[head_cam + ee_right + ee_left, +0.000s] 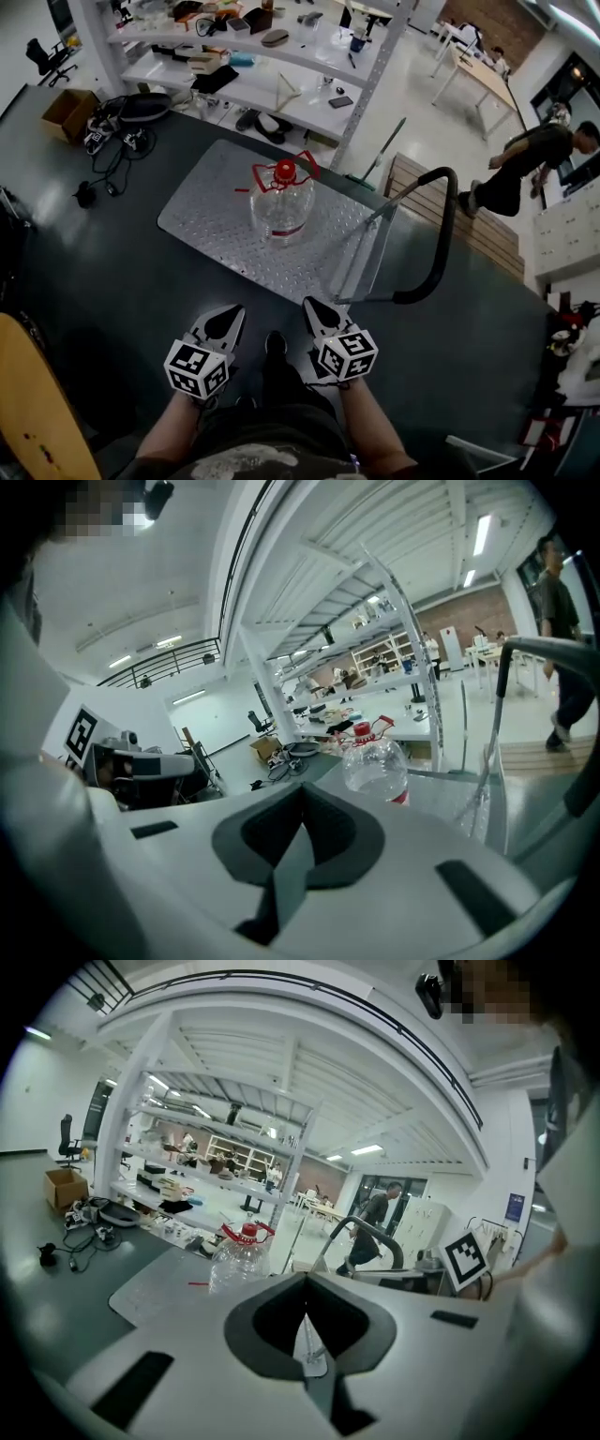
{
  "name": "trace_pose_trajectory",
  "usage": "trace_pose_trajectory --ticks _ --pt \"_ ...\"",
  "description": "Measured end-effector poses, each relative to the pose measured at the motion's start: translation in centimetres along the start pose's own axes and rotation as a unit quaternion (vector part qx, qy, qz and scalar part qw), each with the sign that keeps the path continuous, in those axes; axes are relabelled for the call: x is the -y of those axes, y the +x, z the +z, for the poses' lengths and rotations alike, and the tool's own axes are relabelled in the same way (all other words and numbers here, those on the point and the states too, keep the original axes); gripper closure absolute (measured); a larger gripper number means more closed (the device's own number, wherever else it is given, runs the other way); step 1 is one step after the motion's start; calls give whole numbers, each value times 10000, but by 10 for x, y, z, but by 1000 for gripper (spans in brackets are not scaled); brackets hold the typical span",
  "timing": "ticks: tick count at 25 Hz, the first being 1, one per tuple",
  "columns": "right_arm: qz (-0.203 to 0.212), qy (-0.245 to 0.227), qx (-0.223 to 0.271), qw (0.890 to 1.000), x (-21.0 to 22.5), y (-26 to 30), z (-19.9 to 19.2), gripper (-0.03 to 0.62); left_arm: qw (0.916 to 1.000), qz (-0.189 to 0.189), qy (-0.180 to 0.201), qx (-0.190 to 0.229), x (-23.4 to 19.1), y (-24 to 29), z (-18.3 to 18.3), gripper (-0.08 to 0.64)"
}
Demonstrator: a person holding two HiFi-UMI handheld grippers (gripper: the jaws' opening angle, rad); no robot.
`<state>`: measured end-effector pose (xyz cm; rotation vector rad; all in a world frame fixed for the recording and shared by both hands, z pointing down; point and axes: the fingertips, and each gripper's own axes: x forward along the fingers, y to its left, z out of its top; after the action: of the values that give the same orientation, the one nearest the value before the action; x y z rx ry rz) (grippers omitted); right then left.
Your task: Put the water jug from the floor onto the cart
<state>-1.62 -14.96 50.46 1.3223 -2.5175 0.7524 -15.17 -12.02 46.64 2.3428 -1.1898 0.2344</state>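
The clear water jug (279,206) with a red cap and red handle stands upright on the cart's metal deck (211,230), near its middle. The cart's black push handle (439,234) rises at the right end. Both grippers are held close to my body, short of the deck's near edge and well apart from the jug. My left gripper (228,317) is shut and holds nothing; my right gripper (313,308) is shut and holds nothing too. The left gripper view shows the jug (242,1258) past the shut left gripper (306,1330). In the right gripper view the jug (373,763) stands beyond the shut right gripper (298,841).
Cluttered white shelving (281,47) runs behind the cart. A cardboard box (67,112) and tangled cables (112,141) lie on the floor at the left. A wooden pallet (487,234) sits right of the cart handle, where a person (525,164) walks. A wooden board (37,403) is at my lower left.
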Motion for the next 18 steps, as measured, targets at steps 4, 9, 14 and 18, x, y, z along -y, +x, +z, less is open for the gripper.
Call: trace_pose_trajectory --ticks 4,9,14,18 --pt "49 -44 -11 10000 -44 -22 -28 600 10000 14 -10 48 9 -48 -24 553" --pt "128 -284 -1 9995 -105 -54 -60 600 9999 -15 -29 126 23 -111 -53 553" --pt "34 -400 126 9991 -147 -91 -78 600 9999 -134 8 77 39 -155 -79 554" --pt "-108 -469 178 9987 -165 -119 -93 601 9996 -258 89 98 54 -178 -93 554"
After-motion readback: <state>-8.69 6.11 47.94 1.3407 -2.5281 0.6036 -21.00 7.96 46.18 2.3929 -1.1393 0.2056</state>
